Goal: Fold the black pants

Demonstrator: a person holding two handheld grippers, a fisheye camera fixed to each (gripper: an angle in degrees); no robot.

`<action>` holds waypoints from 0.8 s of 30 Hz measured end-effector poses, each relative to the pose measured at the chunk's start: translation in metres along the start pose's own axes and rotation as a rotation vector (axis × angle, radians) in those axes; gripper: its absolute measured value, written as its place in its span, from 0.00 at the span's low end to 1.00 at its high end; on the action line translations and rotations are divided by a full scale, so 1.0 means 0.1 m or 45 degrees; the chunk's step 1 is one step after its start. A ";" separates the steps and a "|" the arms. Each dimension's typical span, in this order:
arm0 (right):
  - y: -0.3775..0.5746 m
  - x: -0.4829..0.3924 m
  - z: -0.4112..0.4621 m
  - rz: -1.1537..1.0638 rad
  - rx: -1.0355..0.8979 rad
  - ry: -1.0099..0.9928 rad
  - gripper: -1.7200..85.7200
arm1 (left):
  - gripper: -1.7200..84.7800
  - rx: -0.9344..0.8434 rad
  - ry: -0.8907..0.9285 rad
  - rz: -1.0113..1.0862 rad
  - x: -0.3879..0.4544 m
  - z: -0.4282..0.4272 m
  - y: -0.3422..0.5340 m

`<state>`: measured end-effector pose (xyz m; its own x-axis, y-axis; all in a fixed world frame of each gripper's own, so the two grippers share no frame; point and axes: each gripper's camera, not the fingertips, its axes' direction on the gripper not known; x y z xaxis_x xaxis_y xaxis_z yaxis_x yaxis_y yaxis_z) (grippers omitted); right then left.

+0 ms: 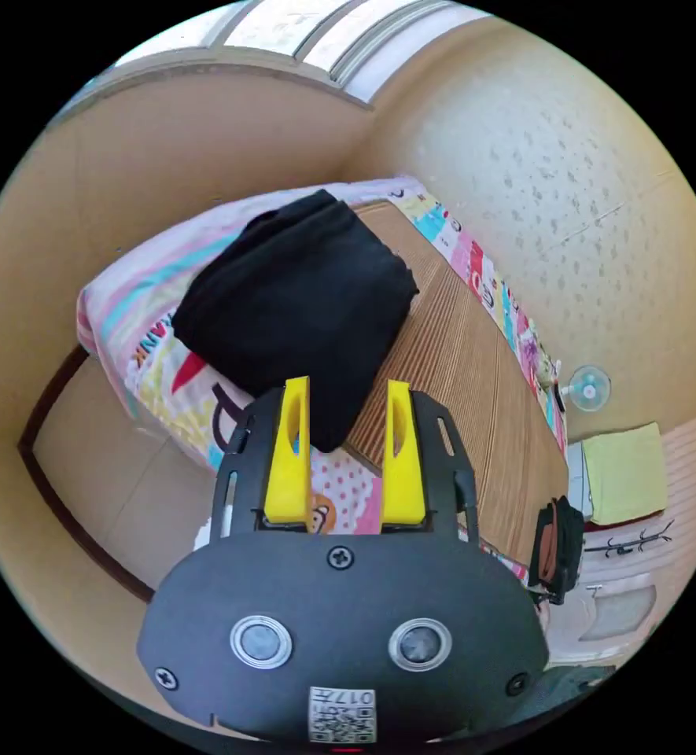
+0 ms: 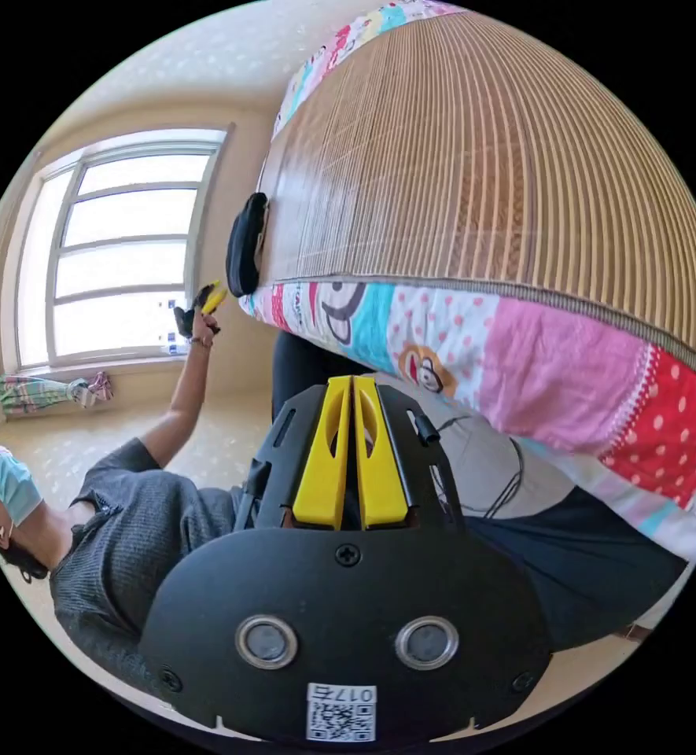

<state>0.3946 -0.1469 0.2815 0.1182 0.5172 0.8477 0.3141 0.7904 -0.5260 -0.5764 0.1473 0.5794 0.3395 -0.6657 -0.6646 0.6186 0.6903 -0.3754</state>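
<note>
Left gripper [image 1: 340, 393] has its yellow fingers [image 1: 289, 452] spread apart, holding nothing, hovering just off the black pants [image 1: 296, 303], which sit folded in a neat bundle on the bed's bamboo mat [image 1: 458, 370] and patterned sheet [image 1: 159, 346]. Right gripper [image 2: 352, 383] has its fingers pressed together, empty, down beside the bed edge.

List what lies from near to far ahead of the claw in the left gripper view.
Left claw, open → patterned bedsheet edge → folded black pants → tan wall → window.
</note>
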 end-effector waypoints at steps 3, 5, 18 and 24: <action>0.21 0.21 -0.39 0.061 0.120 -0.056 0.02 | 0.19 0.096 -0.143 -0.057 -0.19 -0.20 -0.45; 0.38 0.42 -0.65 0.091 0.252 -0.195 0.02 | 0.18 0.010 -0.126 -0.247 -0.39 0.01 -0.50; 0.17 1.21 -0.08 0.106 0.171 -0.530 0.02 | 0.02 0.124 0.561 -0.324 0.52 0.29 1.54; 0.16 1.34 0.60 0.015 0.027 -0.373 0.03 | 0.01 -0.274 0.729 -0.091 1.68 0.52 2.46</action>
<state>0.3590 -0.0448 0.3824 -0.1561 0.5968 0.7870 0.2940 0.7888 -0.5398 -0.3304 0.1903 0.4095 -0.1689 -0.4954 -0.8521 0.4487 0.7311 -0.5140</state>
